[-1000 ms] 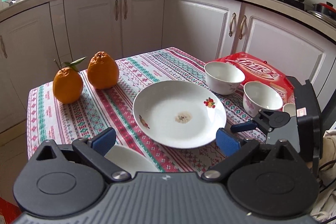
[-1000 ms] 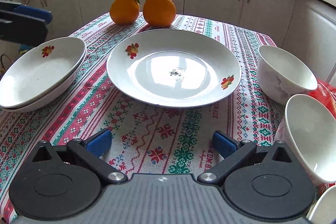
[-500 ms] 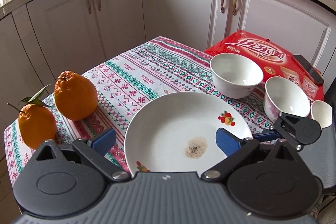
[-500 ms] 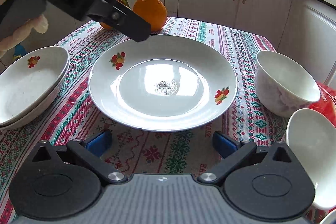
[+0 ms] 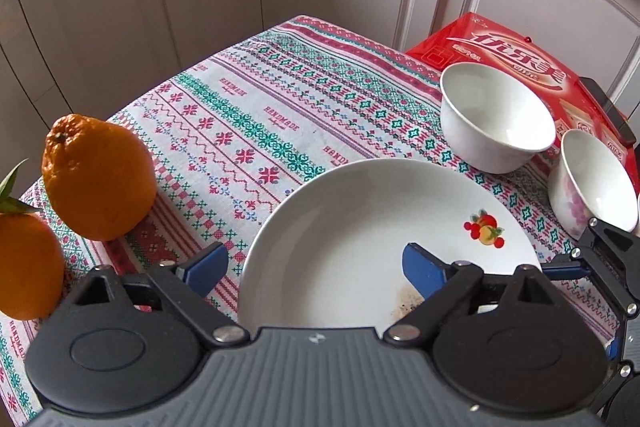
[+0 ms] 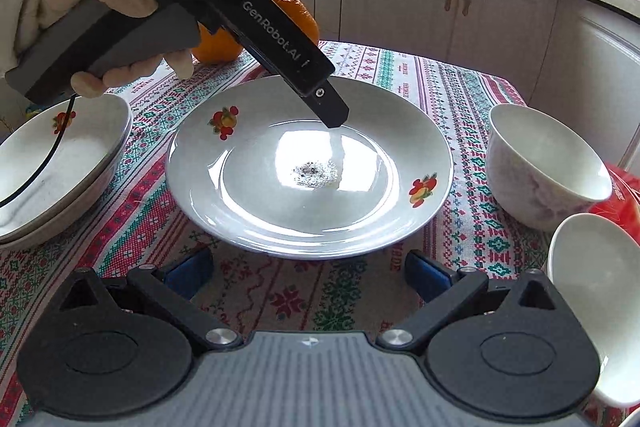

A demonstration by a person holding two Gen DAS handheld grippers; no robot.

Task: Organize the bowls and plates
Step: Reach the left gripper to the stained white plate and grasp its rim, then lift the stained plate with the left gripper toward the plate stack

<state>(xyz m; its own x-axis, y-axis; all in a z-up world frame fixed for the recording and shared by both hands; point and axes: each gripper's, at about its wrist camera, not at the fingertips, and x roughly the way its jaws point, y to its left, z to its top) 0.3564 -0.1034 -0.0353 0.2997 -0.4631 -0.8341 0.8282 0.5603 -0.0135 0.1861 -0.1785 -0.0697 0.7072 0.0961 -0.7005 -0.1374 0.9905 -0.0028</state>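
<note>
The rim of the flowered plate (image 5: 360, 227) on the desk (image 5: 248, 115) is straddled by the closing, not yet clamped left claw (image 5: 312, 267), while the right claw (image 6: 308, 275) is held apart just before it

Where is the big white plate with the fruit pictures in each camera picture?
Left wrist view: the big plate sits low and middle-right, its left rim between the closing left gripper fingers.
Right wrist view: the big plate fills the middle, beyond the right gripper.
Shared landmark: the bumpy orange, left of the plate in the left view, behind it in the right.
</note>
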